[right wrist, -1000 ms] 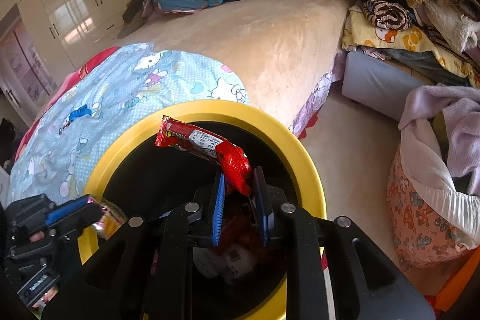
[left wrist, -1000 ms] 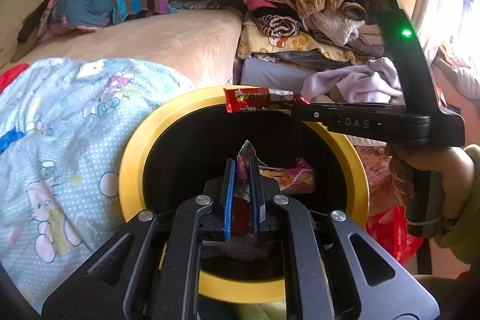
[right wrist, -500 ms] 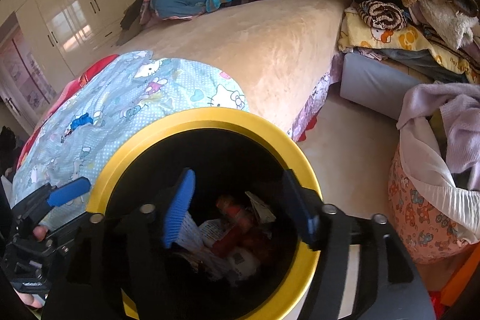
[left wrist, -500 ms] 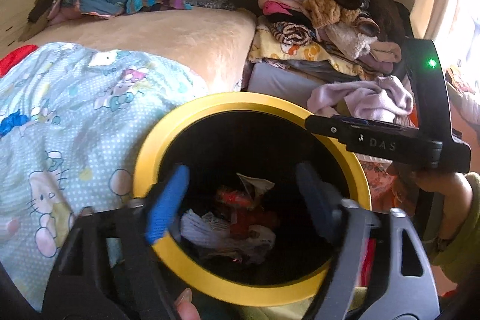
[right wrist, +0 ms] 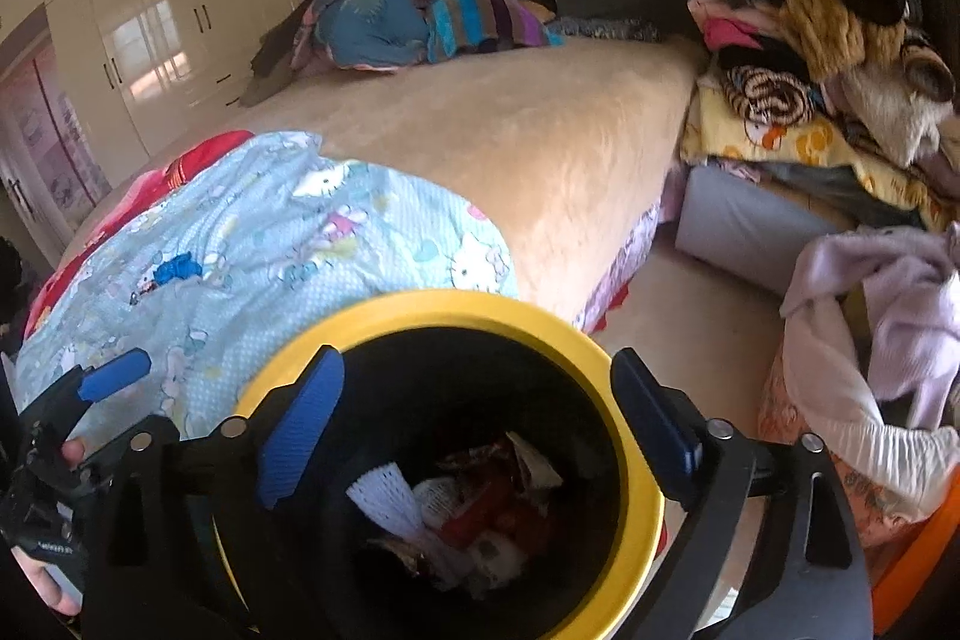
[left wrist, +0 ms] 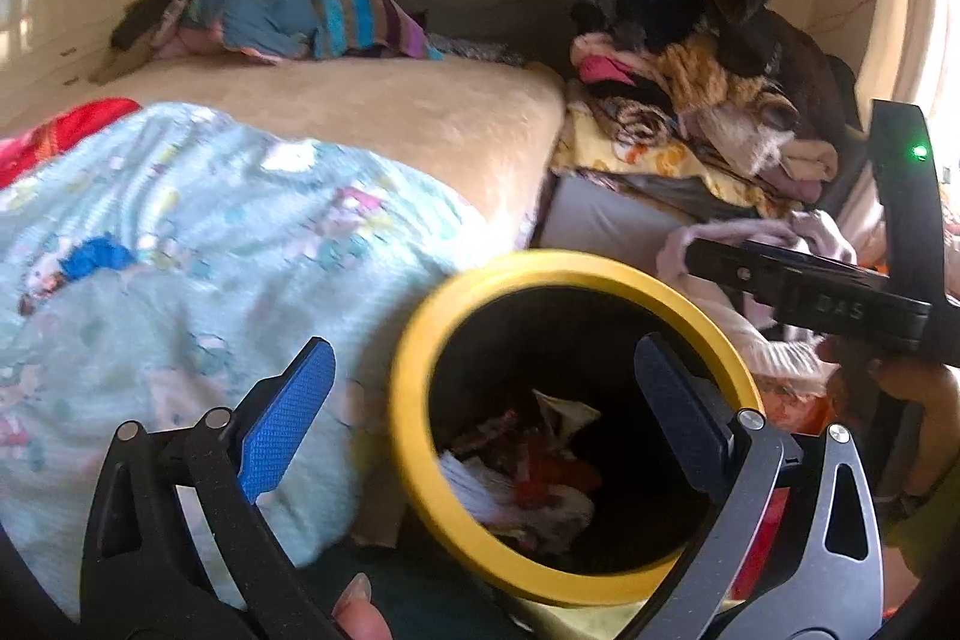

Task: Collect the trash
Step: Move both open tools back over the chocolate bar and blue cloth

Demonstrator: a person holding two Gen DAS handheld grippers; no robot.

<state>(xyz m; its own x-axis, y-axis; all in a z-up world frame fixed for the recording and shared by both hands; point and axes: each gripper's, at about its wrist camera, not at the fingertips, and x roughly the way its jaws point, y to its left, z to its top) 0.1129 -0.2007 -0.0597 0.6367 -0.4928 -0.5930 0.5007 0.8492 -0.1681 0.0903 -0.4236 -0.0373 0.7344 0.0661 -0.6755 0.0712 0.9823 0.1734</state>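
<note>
A black trash bin with a yellow rim stands on the floor beside the bed. Several wrappers and crumpled papers lie at its bottom. My left gripper is open and empty, its jaws spread wide over the bin's left edge. My right gripper is open and empty, held right above the bin's mouth. The right gripper's body shows at the right in the left wrist view. The left gripper's blue fingertip shows at the far left in the right wrist view.
A bed with a beige cover and a light blue cartoon blanket lies behind the bin. Piled clothes sit on a grey box at the right. A laundry basket with lilac cloth stands right of the bin.
Both grippers opened and dropped their wrappers into the bin. Both then pulled back, and the left one shifted left so the bin sits right of centre.
</note>
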